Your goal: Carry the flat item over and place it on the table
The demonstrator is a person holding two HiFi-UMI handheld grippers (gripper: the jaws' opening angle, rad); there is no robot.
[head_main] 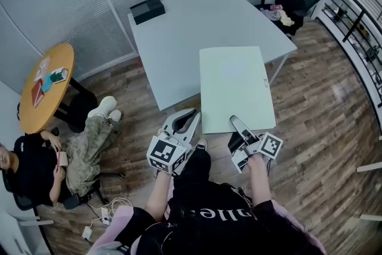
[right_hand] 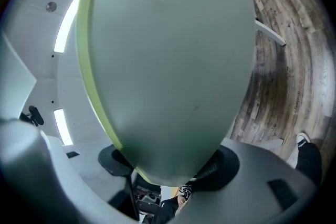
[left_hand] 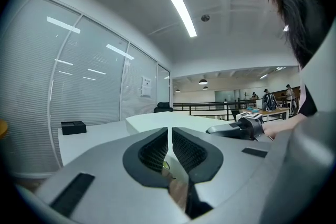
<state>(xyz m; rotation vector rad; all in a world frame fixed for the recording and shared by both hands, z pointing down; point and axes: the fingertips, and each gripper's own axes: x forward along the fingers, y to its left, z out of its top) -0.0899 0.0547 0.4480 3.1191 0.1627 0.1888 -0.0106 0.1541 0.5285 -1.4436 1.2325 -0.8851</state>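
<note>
Right tongs (head_main: 237, 123) are clenching the near edge of a flat pale-green board (head_main: 236, 86). The right gripper view is showing the board (right_hand: 168, 60) running out from between the pads and filling most of the frame. Left tongs (head_main: 190, 115) are riding alongside with nothing in them; the left gripper view is showing their jaws (left_hand: 170, 148) drawn together to a thin slit, clear of the board. The board is hanging out ahead of the person, roughly level. Its near half is sitting over the wooden floor (head_main: 322, 104) and its far half is overlapping the front edge of the white tabletop (head_main: 197, 27). How high it is sitting above that surface is not readable from here. A black box (head_main: 147, 10) is resting at the far left corner, well apart from the board. The carry seems to be nearing its end, with the placing not yet done. Next move is likely calling for pushing the board further in over the tabletop, lowering it flat, then letting the right tongs go.
</note>
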